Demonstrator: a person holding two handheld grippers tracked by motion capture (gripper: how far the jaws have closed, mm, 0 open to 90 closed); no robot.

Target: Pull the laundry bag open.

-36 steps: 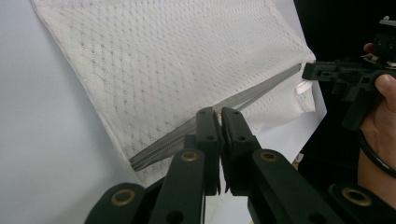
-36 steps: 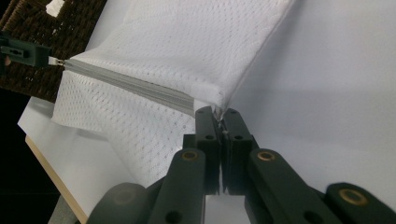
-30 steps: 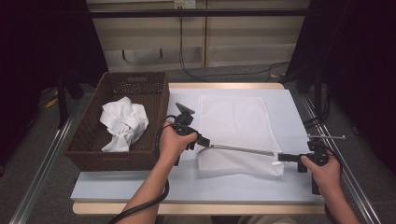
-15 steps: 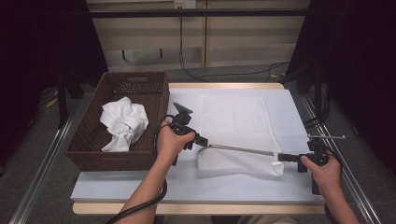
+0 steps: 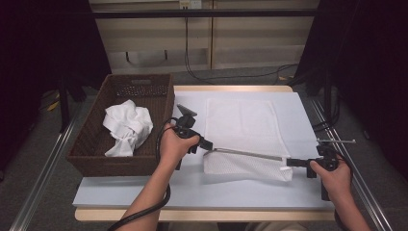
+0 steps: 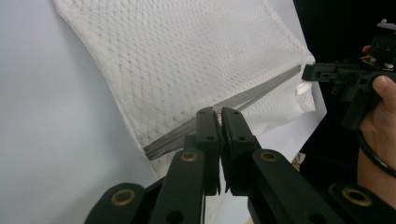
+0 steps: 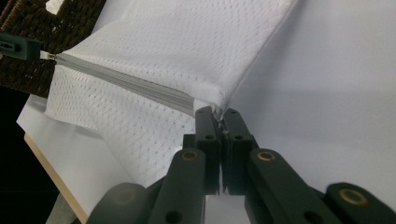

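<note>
Mesh bag [image 5: 243, 132] lay flat on the white table [image 5: 144, 192], right of centre, its near edge lifted off the surface and stretched between the two grippers. Along that raised edge ran a grey zipper [image 5: 248, 154], taut from about 9 o'clock to 3 o'clock across the bag's near end; the mesh below it hung down as a short flap to the tabletop.

Nearest the viewer, the person's forearms entered from 6 o'clock. The right gripper [image 5: 294, 162], held by the right hand [image 5: 332, 175] near the table's 4 o'clock corner, was clenched on the bag's near right corner; in the right gripper view its jaws stood pressed together on the folded white corner tab [image 7: 219, 109] where the zipper [image 7: 123, 81] ended. The left gripper [image 5: 208, 144], held by the left hand [image 5: 175, 144], was clamped at the opposite end of the zipper. In the left gripper view its jaws met with only a thin slit between them, over the zipper [image 6: 224, 109] and the mesh [image 6: 187, 56]; the grasped part itself was hidden behind them. The right gripper view showed that gripper's tip at 10 o'clock, touching the zipper's far end.

Farther off, at 9 to 10 o'clock from the bag, a brown wicker basket [image 5: 94, 156] stood on the table's left edge, holding a crumpled white cloth [image 5: 127, 126]. Beyond the table, cables [image 5: 231, 77] lay on the floor before a pale wall.
</note>
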